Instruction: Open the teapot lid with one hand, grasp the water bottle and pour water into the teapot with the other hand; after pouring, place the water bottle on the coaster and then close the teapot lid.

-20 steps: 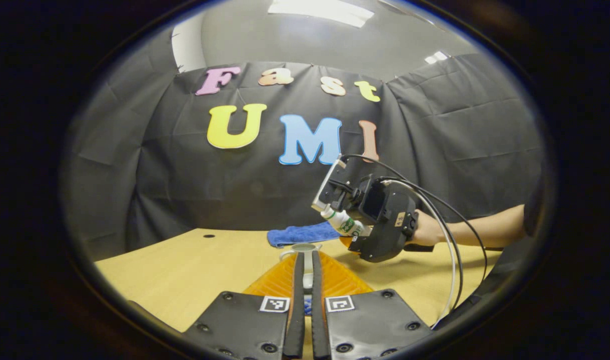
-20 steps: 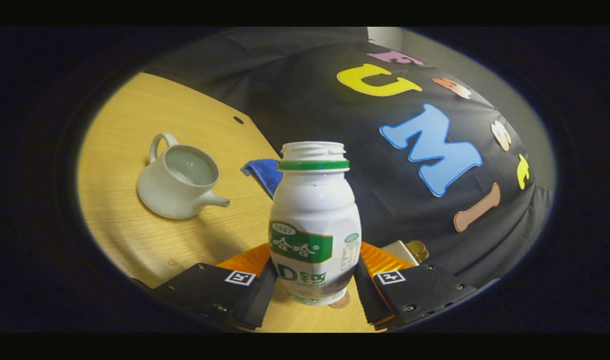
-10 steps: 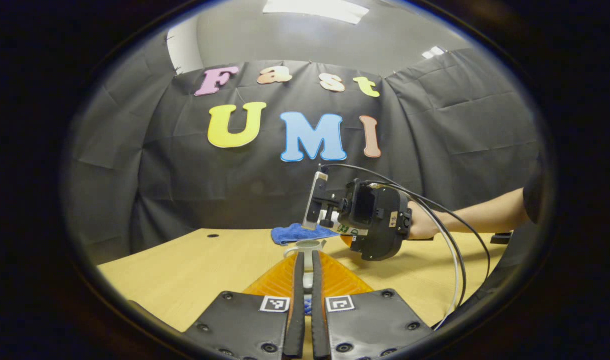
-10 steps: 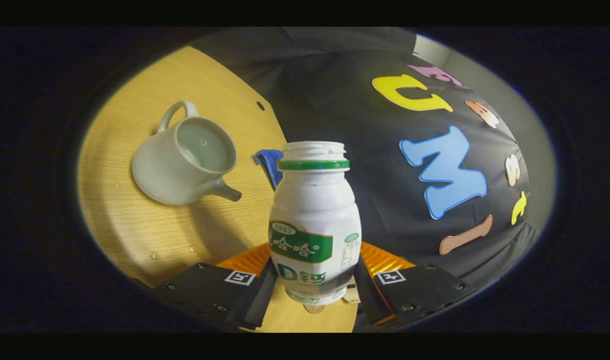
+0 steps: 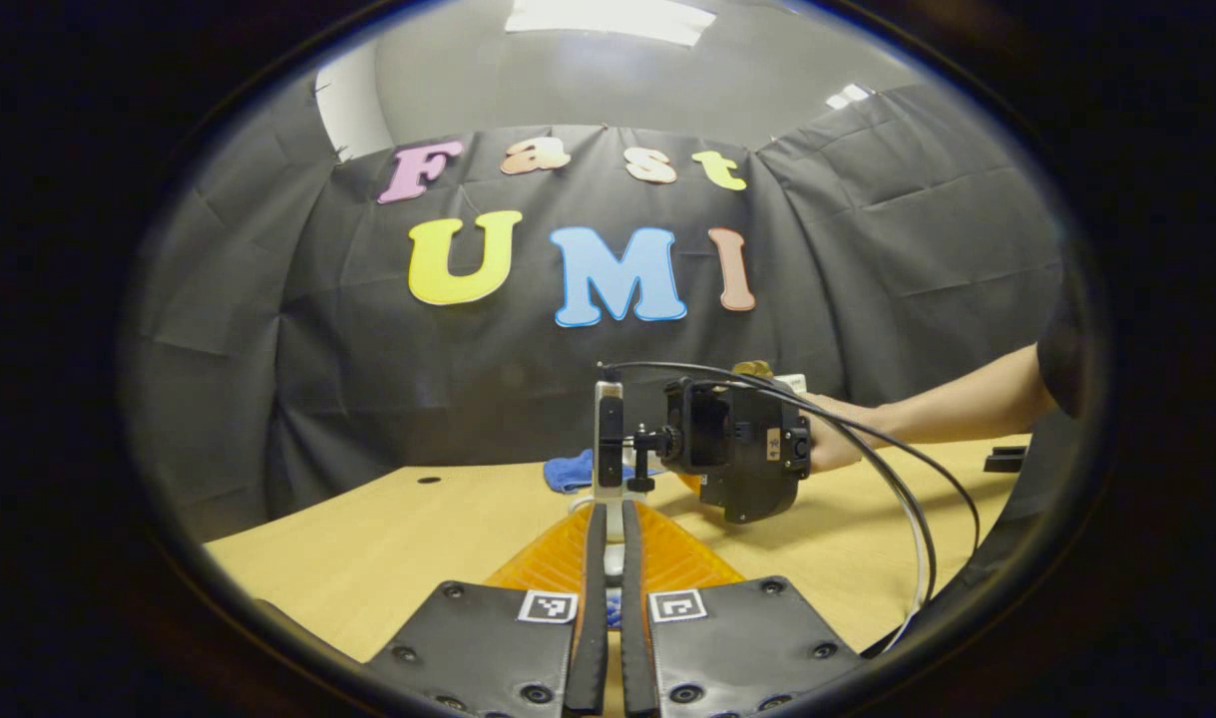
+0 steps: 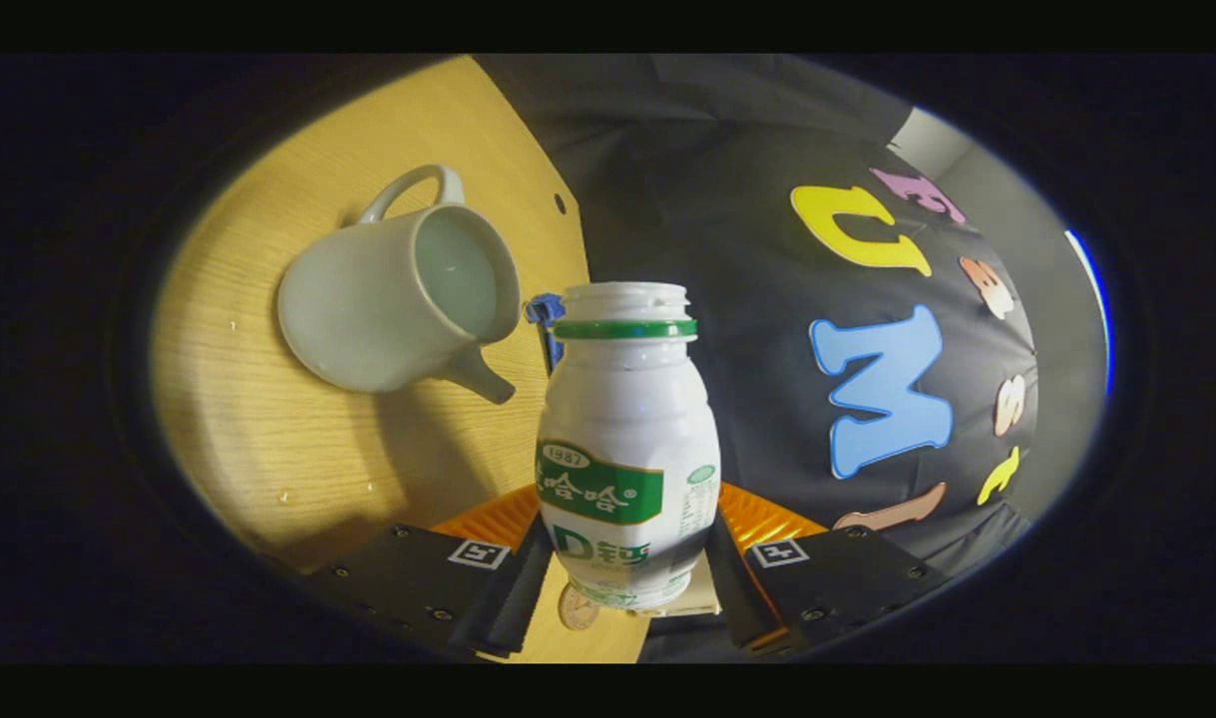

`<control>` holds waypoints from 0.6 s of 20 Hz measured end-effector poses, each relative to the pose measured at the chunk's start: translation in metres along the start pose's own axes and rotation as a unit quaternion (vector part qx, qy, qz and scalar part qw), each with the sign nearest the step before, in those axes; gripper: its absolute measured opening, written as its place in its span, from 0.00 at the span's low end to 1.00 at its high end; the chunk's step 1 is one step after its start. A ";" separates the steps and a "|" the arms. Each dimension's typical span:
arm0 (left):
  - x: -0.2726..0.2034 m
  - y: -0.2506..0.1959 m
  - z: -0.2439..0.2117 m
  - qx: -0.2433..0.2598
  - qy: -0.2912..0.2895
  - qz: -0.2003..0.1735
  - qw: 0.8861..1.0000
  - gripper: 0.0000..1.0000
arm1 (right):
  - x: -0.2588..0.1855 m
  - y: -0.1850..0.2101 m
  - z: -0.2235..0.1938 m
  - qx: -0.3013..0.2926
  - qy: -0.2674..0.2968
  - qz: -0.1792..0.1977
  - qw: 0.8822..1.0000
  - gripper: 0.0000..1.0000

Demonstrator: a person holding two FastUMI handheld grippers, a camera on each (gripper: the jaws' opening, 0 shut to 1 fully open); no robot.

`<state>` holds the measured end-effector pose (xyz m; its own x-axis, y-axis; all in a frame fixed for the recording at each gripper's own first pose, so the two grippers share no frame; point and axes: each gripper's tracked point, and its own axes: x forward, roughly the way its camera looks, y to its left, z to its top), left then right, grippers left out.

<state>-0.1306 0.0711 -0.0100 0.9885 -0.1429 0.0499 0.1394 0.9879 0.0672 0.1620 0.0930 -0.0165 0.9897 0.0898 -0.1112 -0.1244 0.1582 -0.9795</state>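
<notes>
Right gripper view shows the water bottle [image 6: 627, 449] at centre, clamped between both fingers of the right gripper [image 6: 627, 588]. The open teapot [image 6: 398, 299] sits at ten o'clock on the table [image 6: 268, 459] with water inside. Left gripper [image 5: 608, 618] has its jaws closed on something thin, likely the lid; I cannot tell. Pouring looks finished; next the bottle needs the coaster.
</notes>
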 end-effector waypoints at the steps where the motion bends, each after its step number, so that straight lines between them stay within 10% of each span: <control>1: 0.000 0.000 -0.001 0.001 0.002 0.002 1.000 0.12 | 0.000 0.001 -0.001 -0.007 0.000 0.001 1.000 0.73; 12: 0.002 0.003 -0.004 0.004 0.006 0.006 1.000 0.12 | 0.001 -0.005 0.002 -0.059 -0.003 -0.009 0.998 0.73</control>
<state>-0.1280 0.0740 -0.0133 0.9907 -0.1302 0.0394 0.1270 0.9890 0.0755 0.1630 0.0939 -0.0115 0.9913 0.0937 -0.0925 -0.0969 0.0433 -0.9944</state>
